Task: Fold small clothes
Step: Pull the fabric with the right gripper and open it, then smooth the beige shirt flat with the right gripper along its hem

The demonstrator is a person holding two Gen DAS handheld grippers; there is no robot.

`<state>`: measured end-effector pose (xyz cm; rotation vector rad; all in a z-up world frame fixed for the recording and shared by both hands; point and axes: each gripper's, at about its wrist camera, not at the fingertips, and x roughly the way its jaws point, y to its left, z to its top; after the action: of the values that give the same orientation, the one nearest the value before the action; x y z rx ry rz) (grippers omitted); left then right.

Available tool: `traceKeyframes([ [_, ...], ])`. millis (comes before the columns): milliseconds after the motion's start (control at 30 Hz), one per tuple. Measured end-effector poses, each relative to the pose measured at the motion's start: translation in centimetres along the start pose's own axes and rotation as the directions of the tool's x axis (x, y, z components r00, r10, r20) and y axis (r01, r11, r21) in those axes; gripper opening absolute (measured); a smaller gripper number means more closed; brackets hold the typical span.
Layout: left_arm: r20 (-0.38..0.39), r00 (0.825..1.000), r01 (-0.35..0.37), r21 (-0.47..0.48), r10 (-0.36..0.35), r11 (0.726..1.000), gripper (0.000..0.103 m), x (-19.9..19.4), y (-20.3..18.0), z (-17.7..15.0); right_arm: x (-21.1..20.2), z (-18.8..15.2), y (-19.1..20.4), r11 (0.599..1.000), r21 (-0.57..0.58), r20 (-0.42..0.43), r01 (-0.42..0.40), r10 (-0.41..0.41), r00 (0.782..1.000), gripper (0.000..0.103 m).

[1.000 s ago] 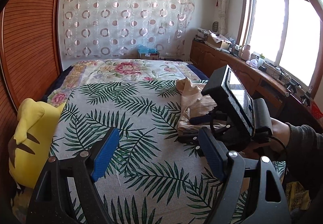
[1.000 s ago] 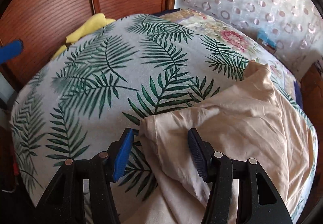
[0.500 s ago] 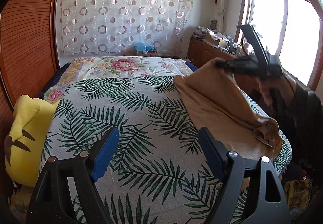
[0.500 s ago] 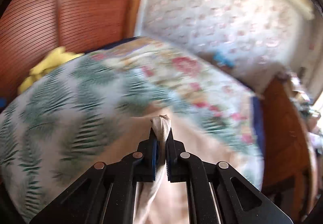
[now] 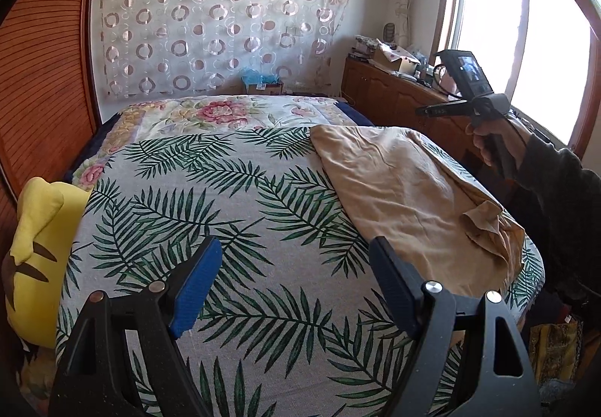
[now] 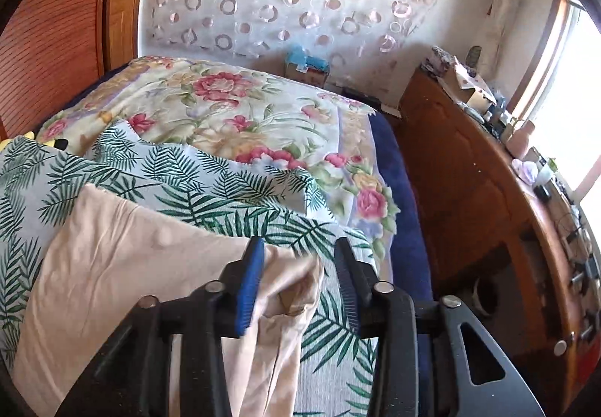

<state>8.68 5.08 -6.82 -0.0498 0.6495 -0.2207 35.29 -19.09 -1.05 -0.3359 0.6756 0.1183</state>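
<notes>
Bed (image 5: 240, 199) | beige garment (image 5: 405, 188) flat | no legible writing

The palm-leaf bedspread (image 5: 210, 214) lies bare and flat across its middle and left, open to a gripper from above. The beige garment (image 5: 405, 191) covers the bed's right side up to the edge. A yellow plush (image 5: 37, 252) crowds the left edge against the wooden slatted wall (image 5: 41, 79). On the right, a narrow floor strip separates the bed from the cluttered wooden sideboard (image 6: 484, 191).
</notes>
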Motion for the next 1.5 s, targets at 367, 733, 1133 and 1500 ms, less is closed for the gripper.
traceKeyframes([
  [367,-0.027,0.998,0.056,0.038,-0.055,0.998,0.081,1.0,-2.9,-0.3,-10.2,-8.9,-0.1,0.98,-0.047,0.035,-0.191,0.193,0.981,0.041],
  [733,-0.06,0.994,0.092,0.07,-0.088,0.993,0.081,1.7,-5.3,-0.9,-13.4,-14.5,1.2,0.938,-0.045,-0.008,-0.344,0.344,0.939,0.041],
  [1133,-0.073,0.992,0.108,0.07,-0.103,0.992,0.081,2.0,-6.0,-1.3,-14.2,-16.7,-0.8,0.933,-0.098,-0.075,-0.347,0.341,0.937,0.006],
  [1500,-0.079,0.99,0.12,0.078,-0.114,0.99,0.081,2.1,-6.8,-1.4,-20.6,-22.5,-5.9,0.949,0.072,0.018,-0.308,0.308,0.951,0.004],
])
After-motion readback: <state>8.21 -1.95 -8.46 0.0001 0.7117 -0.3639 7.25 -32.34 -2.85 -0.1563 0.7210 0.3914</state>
